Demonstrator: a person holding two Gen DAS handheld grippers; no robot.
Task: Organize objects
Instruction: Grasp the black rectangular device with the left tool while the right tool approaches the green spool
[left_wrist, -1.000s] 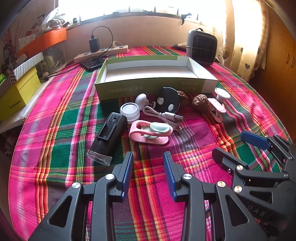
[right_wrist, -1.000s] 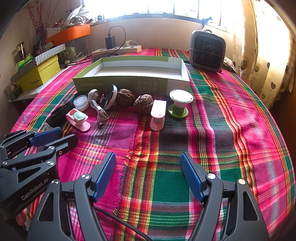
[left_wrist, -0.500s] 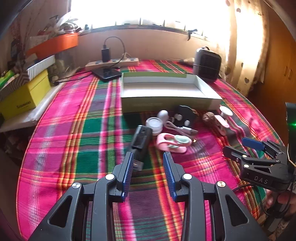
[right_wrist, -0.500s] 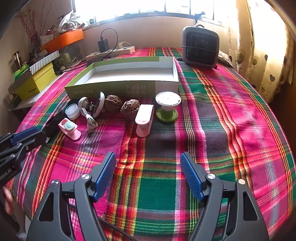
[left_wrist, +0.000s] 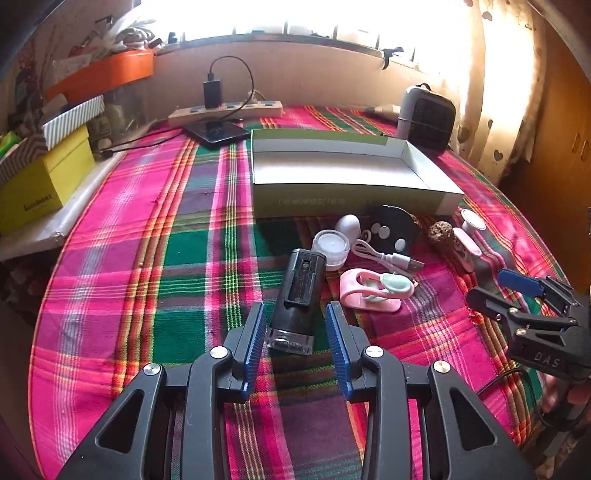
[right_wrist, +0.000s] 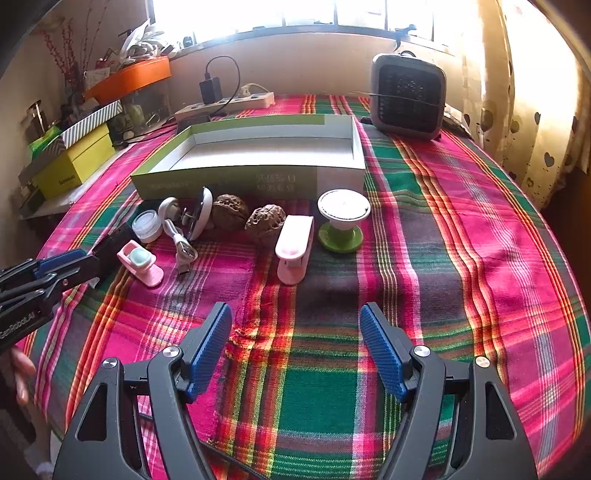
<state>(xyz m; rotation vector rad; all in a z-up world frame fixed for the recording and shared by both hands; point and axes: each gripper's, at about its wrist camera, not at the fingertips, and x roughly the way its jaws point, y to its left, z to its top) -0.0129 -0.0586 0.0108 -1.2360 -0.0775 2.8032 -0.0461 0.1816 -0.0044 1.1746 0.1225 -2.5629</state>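
Note:
A black device with a clear end (left_wrist: 295, 291) lies on the plaid cloth, its near end showing between the fingers of my open left gripper (left_wrist: 295, 328). Beside it are a small white jar (left_wrist: 330, 245), a pink clip with a mint pad (left_wrist: 373, 291) and a white USB cable (left_wrist: 391, 258). Behind them stands an open green-and-white box (left_wrist: 351, 199). My right gripper (right_wrist: 295, 317) is open over bare cloth, short of a pink clip (right_wrist: 295, 247), two walnuts (right_wrist: 266, 221) and a green-footed white stand (right_wrist: 341, 218). The left gripper (right_wrist: 79, 264) shows at the left edge.
A grey heater (right_wrist: 408, 96) stands at the back right. A power strip (left_wrist: 225, 110) and a dark phone (left_wrist: 218, 131) lie at the back. A yellow box (left_wrist: 40, 184) sits on a ledge at the left. A hand (right_wrist: 22, 369) shows at the lower left.
My left gripper has shifted left, lined up with the black device and closed in until its near end sits between the fingers. The right gripper stays open, hardly moved.

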